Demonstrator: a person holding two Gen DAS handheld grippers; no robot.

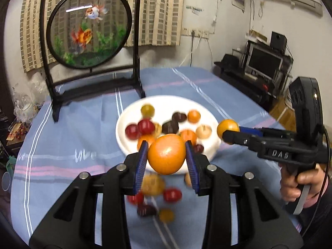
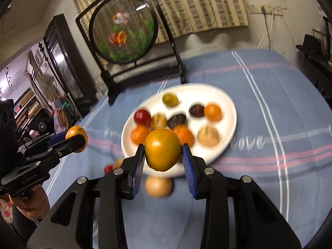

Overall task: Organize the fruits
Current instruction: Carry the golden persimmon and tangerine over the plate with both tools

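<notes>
Left tongs (image 1: 166, 154) grasping orange (image 1: 166, 154); right tongs (image 2: 163, 153) grasping yellow-orange fruit (image 2: 162, 152); dark cabinet (image 2: 62, 62) only in right view.

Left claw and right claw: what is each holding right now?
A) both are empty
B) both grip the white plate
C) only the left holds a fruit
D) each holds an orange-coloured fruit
D: the left claw is clamped on an orange fruit, and the right claw on a yellow-orange fruit, both near the white plate.
</notes>
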